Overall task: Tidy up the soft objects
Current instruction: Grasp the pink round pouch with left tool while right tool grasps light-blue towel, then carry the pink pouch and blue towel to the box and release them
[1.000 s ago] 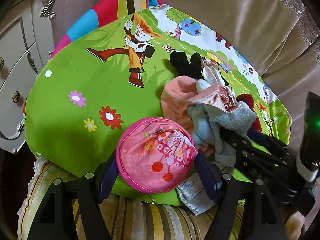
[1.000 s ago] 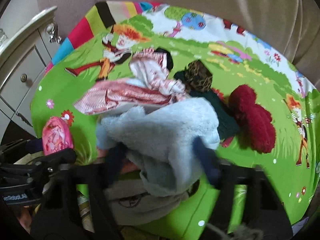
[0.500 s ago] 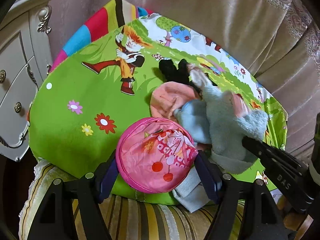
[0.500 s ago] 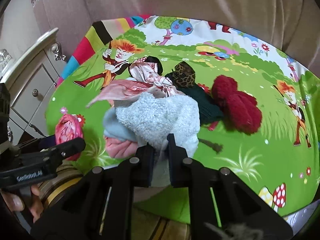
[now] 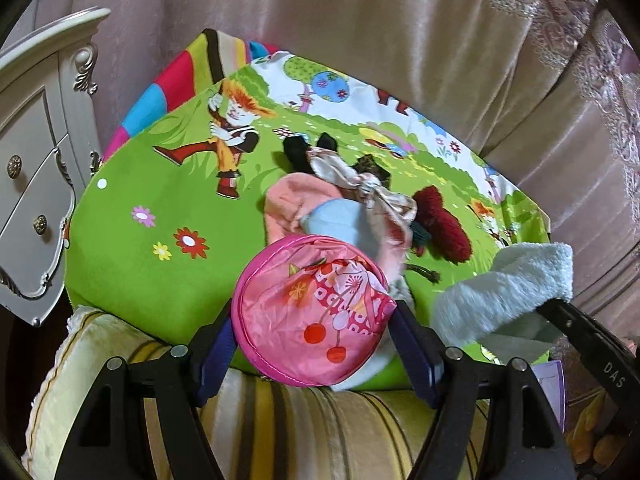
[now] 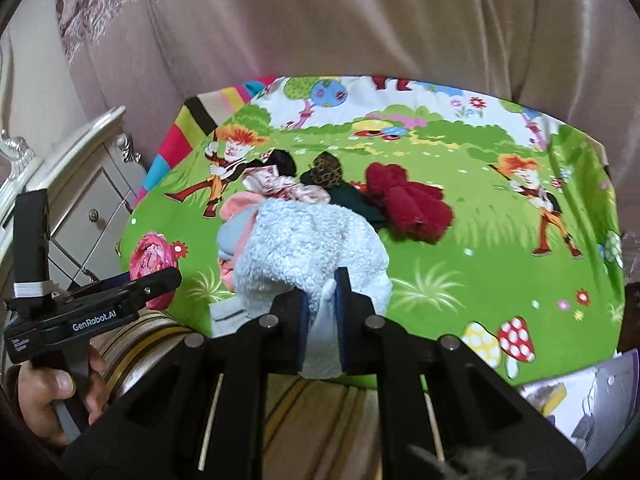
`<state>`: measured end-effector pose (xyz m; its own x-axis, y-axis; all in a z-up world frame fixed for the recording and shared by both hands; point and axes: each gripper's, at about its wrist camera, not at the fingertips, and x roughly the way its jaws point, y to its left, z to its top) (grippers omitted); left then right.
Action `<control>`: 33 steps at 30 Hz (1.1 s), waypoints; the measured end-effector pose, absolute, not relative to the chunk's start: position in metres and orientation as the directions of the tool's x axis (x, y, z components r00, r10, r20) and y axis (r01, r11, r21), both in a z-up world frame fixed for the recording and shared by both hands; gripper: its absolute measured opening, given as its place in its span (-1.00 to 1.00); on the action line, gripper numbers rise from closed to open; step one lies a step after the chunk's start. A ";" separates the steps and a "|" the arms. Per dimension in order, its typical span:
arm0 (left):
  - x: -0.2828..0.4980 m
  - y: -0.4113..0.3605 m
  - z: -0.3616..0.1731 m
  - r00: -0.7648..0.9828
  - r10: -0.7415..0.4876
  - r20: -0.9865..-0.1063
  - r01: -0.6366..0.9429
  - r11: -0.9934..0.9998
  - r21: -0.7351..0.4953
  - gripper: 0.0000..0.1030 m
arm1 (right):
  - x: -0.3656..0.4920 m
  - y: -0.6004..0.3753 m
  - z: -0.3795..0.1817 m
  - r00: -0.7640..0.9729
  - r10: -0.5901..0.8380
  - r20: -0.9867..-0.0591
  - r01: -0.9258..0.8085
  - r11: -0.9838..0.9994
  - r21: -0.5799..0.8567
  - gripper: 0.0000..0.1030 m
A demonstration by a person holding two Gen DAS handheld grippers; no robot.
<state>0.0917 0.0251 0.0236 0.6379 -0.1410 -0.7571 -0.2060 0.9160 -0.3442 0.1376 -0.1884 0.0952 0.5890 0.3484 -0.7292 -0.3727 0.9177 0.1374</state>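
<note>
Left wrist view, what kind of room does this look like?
Probably a home bedroom or living room: a carved cream drawer chest with brass knobs, long pinkish satin curtains behind, and a striped yellow cushioned seat under a bright green cartoon-print cloth.

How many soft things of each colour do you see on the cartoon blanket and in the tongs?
Pink round fabric pouch, in the left tongs: 1
Pale blue fluffy towel, in the right tongs: 1
Dark red fuzzy bundle: 1
Peach-pink fleece piece: 1
Leopard-print piece: 1
Black piece: 1
Total: 6
</note>
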 end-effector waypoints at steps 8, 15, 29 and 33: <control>0.085 -0.010 0.032 0.636 -0.177 -0.751 -0.134 0.933 -0.333 0.43 | 0.117 -0.243 0.099 0.618 0.302 -0.726 -0.285 0.947 0.151 -0.71; 0.082 -0.051 0.037 0.618 -0.227 -0.753 -0.052 0.944 -0.327 0.43 | 0.099 -0.297 0.104 0.646 0.235 -0.726 -0.187 0.971 0.148 -0.71; 0.079 -0.166 0.048 0.553 -0.350 -0.756 0.185 0.936 -0.299 0.43 | 0.065 -0.411 0.106 0.692 0.037 -0.721 0.049 0.994 0.097 -0.71; 0.079 -0.204 0.050 0.526 -0.379 -0.761 0.262 0.924 -0.280 0.44 | 0.058 -0.440 0.101 0.685 -0.021 -0.728 0.119 0.989 0.084 -0.71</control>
